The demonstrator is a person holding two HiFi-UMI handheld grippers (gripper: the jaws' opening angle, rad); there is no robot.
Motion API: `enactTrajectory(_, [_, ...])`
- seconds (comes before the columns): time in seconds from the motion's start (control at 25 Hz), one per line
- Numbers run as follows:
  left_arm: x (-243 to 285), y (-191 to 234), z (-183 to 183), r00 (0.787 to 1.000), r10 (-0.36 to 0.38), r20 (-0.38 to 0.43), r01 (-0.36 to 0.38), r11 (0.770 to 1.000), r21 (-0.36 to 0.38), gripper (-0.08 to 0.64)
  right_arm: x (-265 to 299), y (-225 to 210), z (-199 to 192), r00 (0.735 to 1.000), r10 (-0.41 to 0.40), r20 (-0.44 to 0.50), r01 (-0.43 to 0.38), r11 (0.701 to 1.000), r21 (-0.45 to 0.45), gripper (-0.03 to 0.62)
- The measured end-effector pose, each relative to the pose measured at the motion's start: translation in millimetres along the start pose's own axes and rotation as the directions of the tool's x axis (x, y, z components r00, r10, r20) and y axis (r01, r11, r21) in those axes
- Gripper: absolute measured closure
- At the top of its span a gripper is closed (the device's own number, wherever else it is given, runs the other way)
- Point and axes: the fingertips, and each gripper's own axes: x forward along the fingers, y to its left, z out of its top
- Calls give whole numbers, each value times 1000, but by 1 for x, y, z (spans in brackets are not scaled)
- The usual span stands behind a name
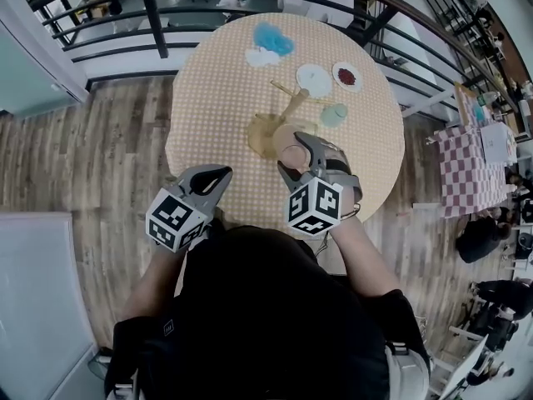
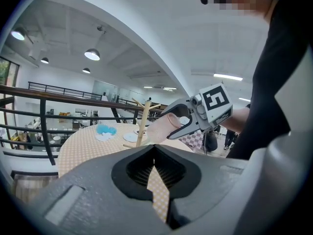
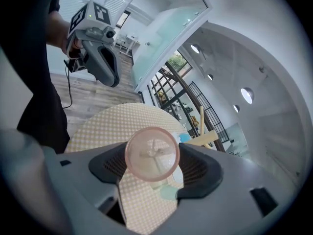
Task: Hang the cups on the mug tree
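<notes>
Gripping a pink cup (image 1: 293, 157) in the right gripper (image 1: 291, 150), jaws set wide and pressed on either side of its body. Held off the table (image 1: 208, 98), over the near part of the checked cloth (image 1: 225, 73), just short of the mug tree (image 1: 287, 111). Seen along that gripper's own jaws as a translucent pink disc, one round end turned to the camera, filling the gap between the pads. Lying on its side in the grip, going by the left gripper view. Cannot make out its handle.

Near the middle of the table, upright on a round base: the wooden tree, its visible pegs bare and angled upward.

Left gripper (image 1: 223, 173): tips brought together, nothing between them. Poised over the near edge of the table, beside the right gripper but apart from it, pointing toward the tree.

Just right of the tree's base, on the cloth: a pale green cup (image 1: 334, 115). Further toward the far edge, a white plate (image 1: 314, 80) and, close on its right, a red-centred plate (image 1: 347, 76). Nearest the far edge, a blue thing (image 1: 273, 38) touching a white thing (image 1: 262, 57), both too blurred to name.

Beyond the far edge, a dark railing (image 1: 154, 15).
</notes>
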Motion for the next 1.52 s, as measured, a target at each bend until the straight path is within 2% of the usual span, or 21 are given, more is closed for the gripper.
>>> enactTrajectory(0.16, [2, 4, -2, 1000, 11, -4, -11, 1000, -11, 554, 13, 2, -6, 998, -39, -46, 35, 995, -99, 274])
enactTrajectory(0.24, [3, 8, -5, 1000, 19, -9, -19, 1000, -14, 554, 19, 3, -8, 997, -55, -52, 49, 993, -112, 273])
enactTrajectory(0.4, [5, 12, -9, 999, 33, -20, -33, 999, -24, 554, 29, 5, -14, 993, -104, -57, 97, 989, -112, 275])
enactTrajectory(0.84, [-12, 17, -14, 997, 43, -61, -44, 999, -8, 554, 48, 12, -16, 980, -176, -90, 166, 980, -107, 273])
enactTrajectory(1.52, [-40, 34, -15, 997, 29, -76, -27, 999, 19, 554, 62, 14, -11, 964, -228, -138, 220, 973, -68, 272])
